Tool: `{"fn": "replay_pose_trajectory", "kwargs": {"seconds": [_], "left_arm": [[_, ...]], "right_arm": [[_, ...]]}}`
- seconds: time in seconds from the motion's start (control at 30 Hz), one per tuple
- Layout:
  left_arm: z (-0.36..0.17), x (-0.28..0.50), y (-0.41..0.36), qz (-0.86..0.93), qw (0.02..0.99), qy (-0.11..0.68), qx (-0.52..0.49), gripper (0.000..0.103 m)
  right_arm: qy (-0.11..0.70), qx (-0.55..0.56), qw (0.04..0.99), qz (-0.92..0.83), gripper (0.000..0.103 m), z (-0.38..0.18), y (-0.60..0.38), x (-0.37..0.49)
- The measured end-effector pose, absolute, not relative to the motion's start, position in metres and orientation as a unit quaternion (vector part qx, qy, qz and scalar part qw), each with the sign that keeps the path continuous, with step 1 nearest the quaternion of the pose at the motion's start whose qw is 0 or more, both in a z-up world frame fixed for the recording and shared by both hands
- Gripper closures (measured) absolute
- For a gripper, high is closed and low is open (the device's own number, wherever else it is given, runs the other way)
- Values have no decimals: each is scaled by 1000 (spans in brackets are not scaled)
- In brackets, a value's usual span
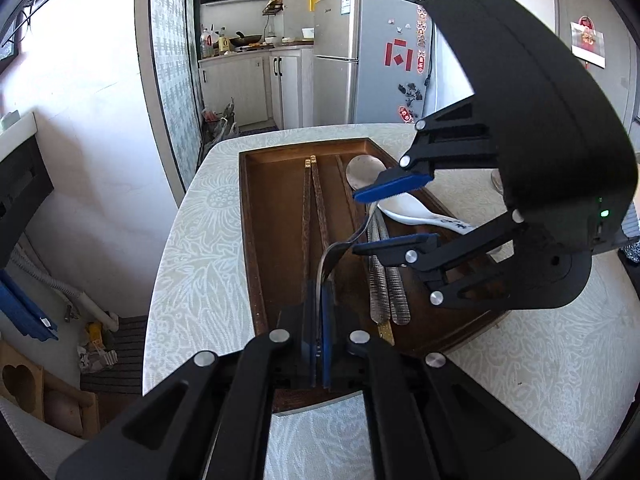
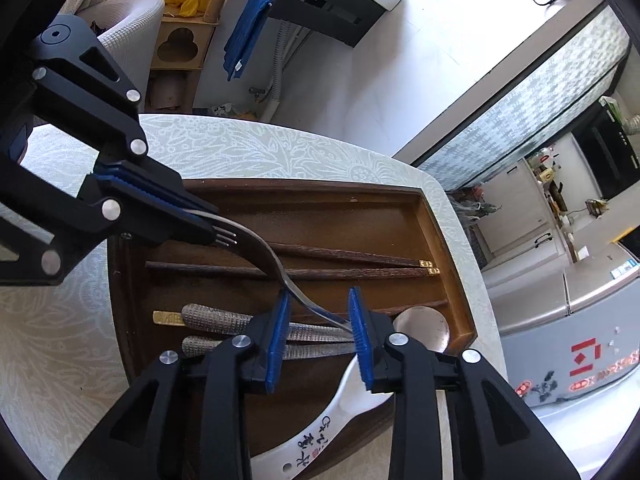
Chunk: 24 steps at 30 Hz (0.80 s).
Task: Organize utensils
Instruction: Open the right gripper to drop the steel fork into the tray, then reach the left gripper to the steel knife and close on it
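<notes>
Jaws of the left gripper (image 1: 318, 312) are clamped on the tine end of a metal fork (image 2: 264, 252), held above the wooden tray (image 2: 444, 240). The right gripper (image 2: 320, 336) stands parted around the fork's handle, not pinching it. Beneath lie dark chopsticks (image 2: 340, 266), textured metal handles (image 2: 224, 318), a steel spoon (image 1: 364, 170) and a white ceramic spoon (image 2: 340, 412). Recommended: close the right pads squarely on the handle before the left lets go, then lay it parallel to its neighbours. Brush-style characters mark the ceramic spoon; unreadable here.
</notes>
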<state>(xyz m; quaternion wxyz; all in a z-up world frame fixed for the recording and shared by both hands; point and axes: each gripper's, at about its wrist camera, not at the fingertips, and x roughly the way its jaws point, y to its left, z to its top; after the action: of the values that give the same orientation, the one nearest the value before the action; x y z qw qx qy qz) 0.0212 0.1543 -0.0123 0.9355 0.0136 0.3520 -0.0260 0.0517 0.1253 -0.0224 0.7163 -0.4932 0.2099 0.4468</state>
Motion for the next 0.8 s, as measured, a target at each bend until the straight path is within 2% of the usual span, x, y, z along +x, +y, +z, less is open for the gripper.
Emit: {"fn": "replay_pose_trajectory", "kwargs": {"seconds": [0.17, 0.27, 0.37, 0.4, 0.47, 0.53, 0.6, 0.8], "left_arm": [[-16, 25, 152, -13, 932, 362, 20, 100], [-21, 26, 151, -11, 928, 372, 23, 99], [-21, 27, 153, -3, 928, 371, 22, 93], [-21, 27, 152, 1, 928, 372, 25, 74], [-18, 25, 151, 0, 931, 363, 25, 51], [-13, 21, 147, 1, 935, 353, 32, 44], [-4, 17, 144, 7, 940, 339, 35, 31], [18, 8, 106, -52, 950, 305, 45, 25]], "right_arm": [[210, -485, 720, 450, 54, -12, 108, 49], [238, -429, 736, 467, 46, 8, 84, 56], [257, -370, 761, 467, 45, 30, 53, 68], [261, -350, 771, 463, 43, 38, 41, 72], [265, -323, 788, 453, 41, 51, 19, 78], [268, -304, 801, 440, 40, 58, -1, 80], [278, -283, 812, 427, 36, 65, -23, 84], [334, -214, 843, 363, 35, 64, -86, 110]]}}
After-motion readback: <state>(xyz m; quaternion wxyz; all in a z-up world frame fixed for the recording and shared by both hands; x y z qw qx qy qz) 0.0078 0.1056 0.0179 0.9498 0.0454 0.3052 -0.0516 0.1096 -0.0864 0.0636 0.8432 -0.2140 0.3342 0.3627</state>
